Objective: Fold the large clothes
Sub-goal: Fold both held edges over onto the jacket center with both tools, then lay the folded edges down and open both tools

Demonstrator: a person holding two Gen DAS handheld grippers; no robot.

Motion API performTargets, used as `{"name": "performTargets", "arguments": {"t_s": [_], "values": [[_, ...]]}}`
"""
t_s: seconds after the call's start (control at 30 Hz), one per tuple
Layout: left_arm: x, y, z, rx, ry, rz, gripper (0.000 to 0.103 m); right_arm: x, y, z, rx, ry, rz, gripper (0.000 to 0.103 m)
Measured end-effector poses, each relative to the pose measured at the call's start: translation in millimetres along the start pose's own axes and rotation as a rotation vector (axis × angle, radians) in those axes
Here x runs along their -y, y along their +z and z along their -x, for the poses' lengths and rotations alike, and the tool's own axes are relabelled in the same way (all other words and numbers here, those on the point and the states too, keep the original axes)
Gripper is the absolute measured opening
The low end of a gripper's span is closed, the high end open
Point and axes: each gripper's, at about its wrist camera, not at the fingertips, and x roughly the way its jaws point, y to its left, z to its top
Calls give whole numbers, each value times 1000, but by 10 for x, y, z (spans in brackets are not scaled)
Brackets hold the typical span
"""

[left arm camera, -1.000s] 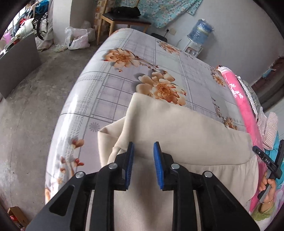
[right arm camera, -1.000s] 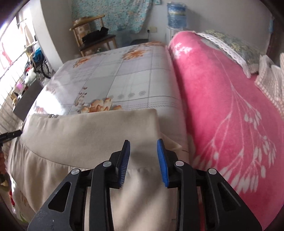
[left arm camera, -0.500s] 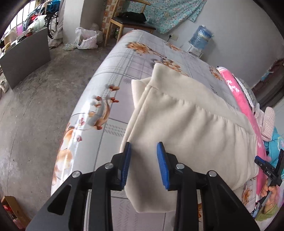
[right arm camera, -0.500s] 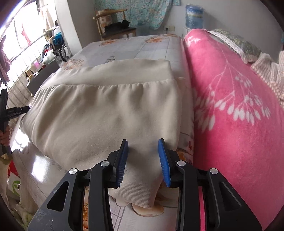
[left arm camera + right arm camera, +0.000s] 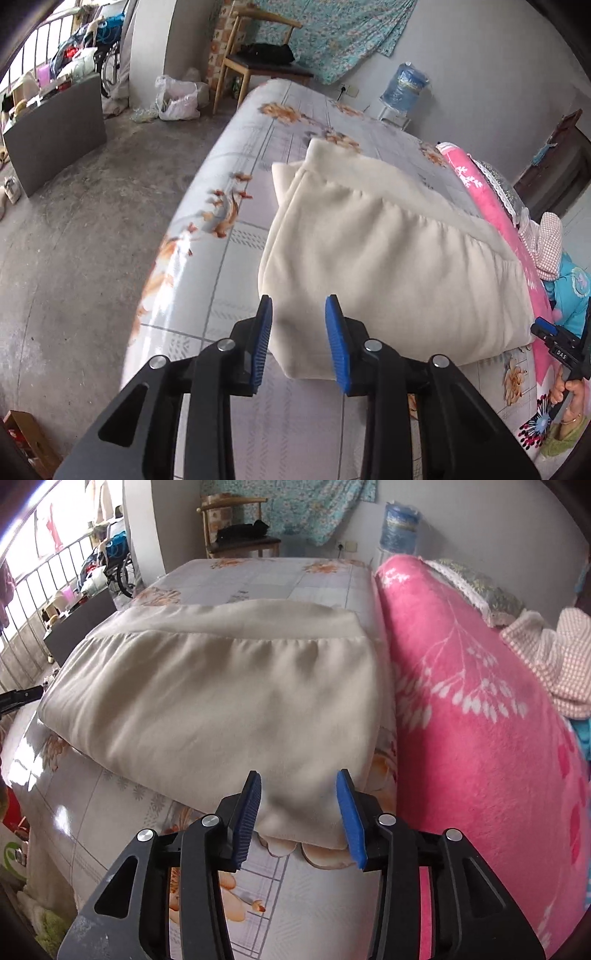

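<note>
Right wrist: cream garment (image 5: 221, 701) lengthwise across bed (image 5: 295, 579).

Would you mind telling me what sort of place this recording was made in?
Most likely a bedroom in a home: a bed with a floral sheet, a rolled pink blanket along its side, and a wooden chair by a bare wall with a water bottle.

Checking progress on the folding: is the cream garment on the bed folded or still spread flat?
Folded. The cream garment lies doubled on the floral bedsheet, stacked layers showing at its near edge and far corner.
</note>
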Motion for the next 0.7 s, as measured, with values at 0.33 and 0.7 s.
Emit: {"name": "performTargets", "arguments": {"t_s": [0.33,0.7], "values": [[790,-95,-297,-18,73,-213,29,-1312,542,-208,139,254,131,45],[706,-158,-235,14,94,-177,38,-1556,443,-307,89,273,127,37]]}}
